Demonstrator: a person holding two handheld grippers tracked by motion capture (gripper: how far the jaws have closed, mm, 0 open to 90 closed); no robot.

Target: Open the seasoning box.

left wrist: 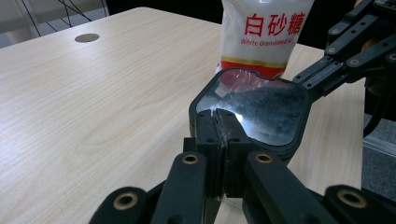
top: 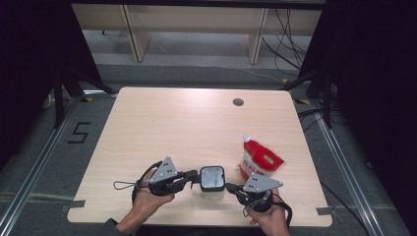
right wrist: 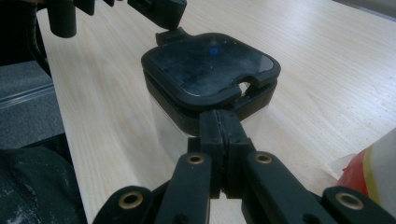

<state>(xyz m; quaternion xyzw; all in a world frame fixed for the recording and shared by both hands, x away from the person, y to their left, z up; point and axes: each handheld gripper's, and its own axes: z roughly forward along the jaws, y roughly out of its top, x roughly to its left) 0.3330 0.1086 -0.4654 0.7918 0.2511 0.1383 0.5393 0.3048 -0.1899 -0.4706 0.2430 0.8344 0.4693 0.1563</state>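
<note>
Jar (top: 212,183) with black lid (right wrist: 210,70) is standing near the table's (top: 196,123) front edge, lying directly between the two claws: left gripper (top: 195,177) and right gripper (top: 231,187) are both clenched, pressing against the lid rim from opposite sides. Sugar bag (top: 259,160) is leaning just beyond the right gripper; grey floor and dark curtains are surrounding the light wooden table.

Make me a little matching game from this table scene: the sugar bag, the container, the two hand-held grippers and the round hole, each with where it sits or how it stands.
Things:
1. sugar bag
2. container
3. round hole
4. left gripper

Descriptions:
A. near the table's far edge
B. between both grippers, black lid on
C. red and white, standing right of the container
D. jaws shut at the lid's edge

Pairs: 1-C, 2-B, 3-A, 4-D
</note>
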